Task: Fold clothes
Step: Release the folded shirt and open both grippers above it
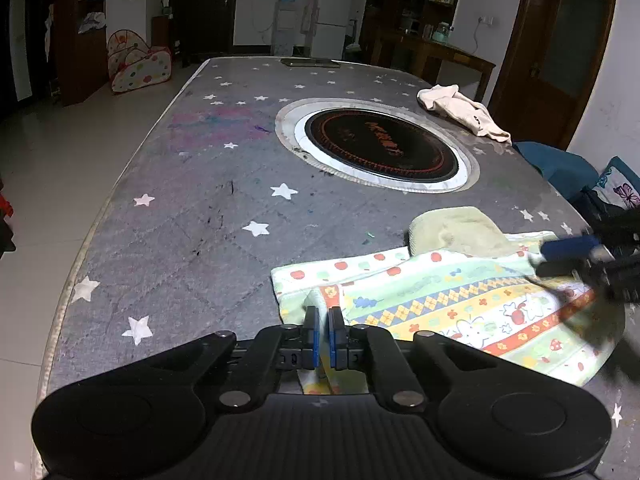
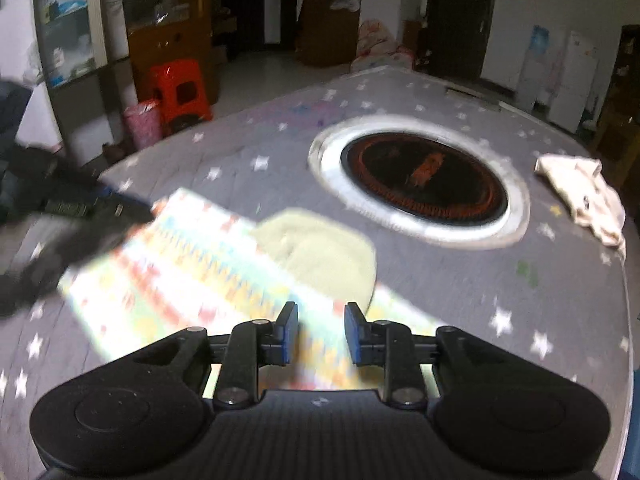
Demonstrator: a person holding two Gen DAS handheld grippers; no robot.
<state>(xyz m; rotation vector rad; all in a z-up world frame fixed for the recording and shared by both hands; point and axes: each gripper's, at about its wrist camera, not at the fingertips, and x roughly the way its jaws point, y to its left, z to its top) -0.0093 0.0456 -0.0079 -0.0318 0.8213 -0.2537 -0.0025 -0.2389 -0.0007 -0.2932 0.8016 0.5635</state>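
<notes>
Two grippers work the patterned cloth (image 1: 460,304) lying at the near edge of the star-print desk (image 1: 200,184). The left gripper (image 1: 323,320) is clenched on its corner; the right gripper (image 2: 320,332) hovers released above it.

Black ribbed tongs (image 1: 323,324), blue pads (image 2: 289,334), silver screws.

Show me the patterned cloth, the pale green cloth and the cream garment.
patterned cloth (image 1: 460,304), left wrist view, middle of its striped print.
pale green cloth (image 1: 460,232), left wrist view, centre of its top.
cream garment (image 2: 580,192), right wrist view, middle of the bundle.
</notes>
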